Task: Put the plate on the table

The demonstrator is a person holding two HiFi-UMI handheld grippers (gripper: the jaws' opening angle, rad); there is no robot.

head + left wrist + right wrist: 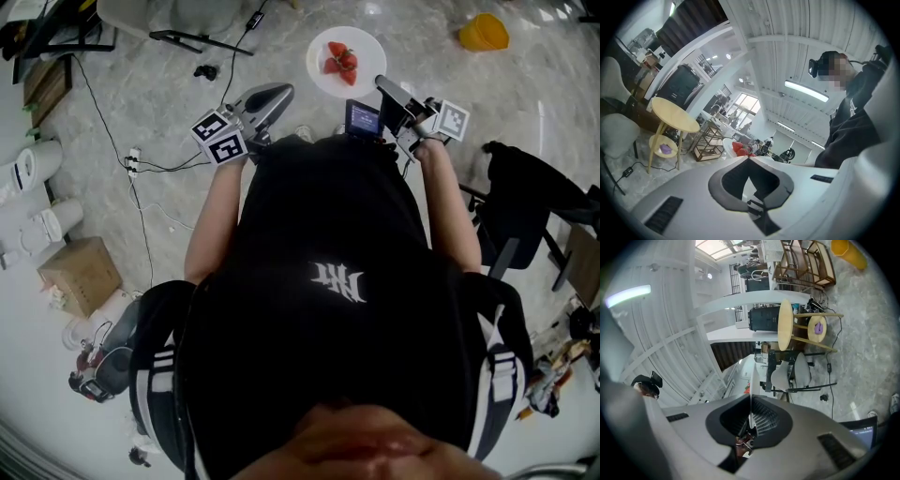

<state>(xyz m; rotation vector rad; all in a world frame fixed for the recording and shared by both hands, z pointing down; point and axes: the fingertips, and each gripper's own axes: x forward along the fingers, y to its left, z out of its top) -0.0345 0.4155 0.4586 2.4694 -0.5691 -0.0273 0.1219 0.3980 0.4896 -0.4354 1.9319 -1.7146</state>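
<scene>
Plate [322, 49] first: it's white and round, and it's out in front of us over the floor, pinched at its near rim by the right gripper [381, 83]. It's not on any table.

Biggest thing we see is the pale marble floor [525, 84], which fills the whole top of the head view. Next is the person's black top [328, 234], taking up the middle. The round yellow side table [675, 115] only turns up in the two gripper views, and it stands way back from the plate. We also spot a cardboard box [80, 274] on the left.

In the right gripper view we see the plate edge-on as a thin white sliver, with the jaws closed tight on it. The left gripper [285, 92] sits just left of the plate and isn't touching it. Its jaws are pressed together tip to tip with nothing in them, and the plate shows just past them.

Smallest stuff: a yellow thing [484, 33] lies on the floor off to the right, and some red strawberries [341, 58] are piled on the plate.
</scene>
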